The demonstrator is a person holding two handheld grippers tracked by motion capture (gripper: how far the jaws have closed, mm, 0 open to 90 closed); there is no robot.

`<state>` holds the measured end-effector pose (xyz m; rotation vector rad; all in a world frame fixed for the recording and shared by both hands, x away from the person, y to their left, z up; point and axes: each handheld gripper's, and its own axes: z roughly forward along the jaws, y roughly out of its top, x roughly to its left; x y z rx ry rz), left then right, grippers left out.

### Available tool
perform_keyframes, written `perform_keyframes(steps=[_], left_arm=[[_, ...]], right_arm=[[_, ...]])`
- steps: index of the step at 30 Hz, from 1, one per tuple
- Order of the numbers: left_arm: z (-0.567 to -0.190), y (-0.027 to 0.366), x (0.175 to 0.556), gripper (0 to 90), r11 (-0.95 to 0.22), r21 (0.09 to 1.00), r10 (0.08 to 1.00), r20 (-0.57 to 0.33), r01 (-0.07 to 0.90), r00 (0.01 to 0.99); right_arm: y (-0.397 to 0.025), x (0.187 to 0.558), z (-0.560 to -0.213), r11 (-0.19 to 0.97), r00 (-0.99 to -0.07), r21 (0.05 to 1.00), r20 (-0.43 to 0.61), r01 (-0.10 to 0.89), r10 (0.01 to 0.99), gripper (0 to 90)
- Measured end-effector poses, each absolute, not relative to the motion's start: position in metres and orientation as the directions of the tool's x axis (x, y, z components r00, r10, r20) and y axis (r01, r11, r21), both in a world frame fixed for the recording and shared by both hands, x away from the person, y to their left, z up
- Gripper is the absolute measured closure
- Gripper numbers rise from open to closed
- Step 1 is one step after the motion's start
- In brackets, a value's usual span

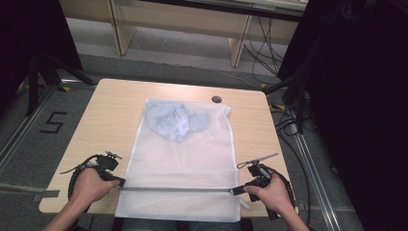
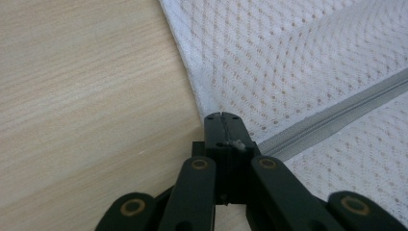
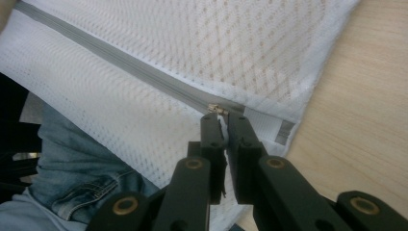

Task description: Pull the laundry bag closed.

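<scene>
A white mesh laundry bag (image 1: 180, 159) lies flat on the wooden table (image 1: 110, 110), with a pale blue garment (image 1: 175, 120) inside at its far end. A grey zipper (image 1: 178, 189) crosses the bag near the front edge. My left gripper (image 1: 118, 182) is at the zipper's left end. In the left gripper view it (image 2: 222, 118) is shut on the bag's edge (image 2: 202, 103), right where the zipper (image 2: 337, 113) ends. My right gripper (image 1: 239, 190) is at the zipper's right end, its jaws (image 3: 226, 118) pinched on the small metal zipper pull (image 3: 217, 109).
The bag's front strip hangs over the table's near edge above the person's jeans (image 3: 82, 163). A round dark cap (image 1: 216, 99) sits in the tabletop behind the bag. Bare wood (image 1: 96, 144) flanks the bag on both sides. Cables (image 1: 288, 125) and black stands lie right of the table.
</scene>
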<state>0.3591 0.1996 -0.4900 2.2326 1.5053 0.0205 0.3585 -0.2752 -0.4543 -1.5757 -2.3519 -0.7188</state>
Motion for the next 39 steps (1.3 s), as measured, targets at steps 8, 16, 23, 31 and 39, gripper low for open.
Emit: perform_keyframes(steps=[8, 16, 23, 31, 39], left_arm=[[-0.490, 0.199, 0.359, 89.9, -0.304, 0.366, 0.885, -0.232, 0.880, 0.403], [-0.490, 0.199, 0.359, 90.0, -0.304, 0.366, 0.885, -0.232, 0.879, 0.403], [-0.490, 0.199, 0.359, 90.0, -0.304, 0.368, 0.885, -0.232, 0.879, 0.403], [-0.490, 0.200, 0.359, 89.9, -0.304, 0.370, 0.884, -0.235, 0.878, 0.405], [-0.491, 0.203, 0.360, 89.8, -0.338, 0.387, 0.870, -0.219, 0.858, 0.441]], right_arm=[[-0.280, 0.360, -0.456, 0.310, -0.401, 0.266, 0.440, 0.913, 0.804, 86.8], [-0.280, 0.358, -0.456, 0.253, -0.326, 0.214, 0.464, 0.943, 0.824, 86.8], [-0.284, 0.360, -0.459, 0.266, -0.338, 0.220, 0.432, 0.938, 0.836, 86.8], [-0.286, 0.360, -0.460, 0.289, -0.351, 0.203, 0.458, 0.936, 0.816, 86.7], [-0.285, 0.357, -0.458, 0.207, -0.288, 0.221, 0.456, 0.953, 0.842, 82.1]])
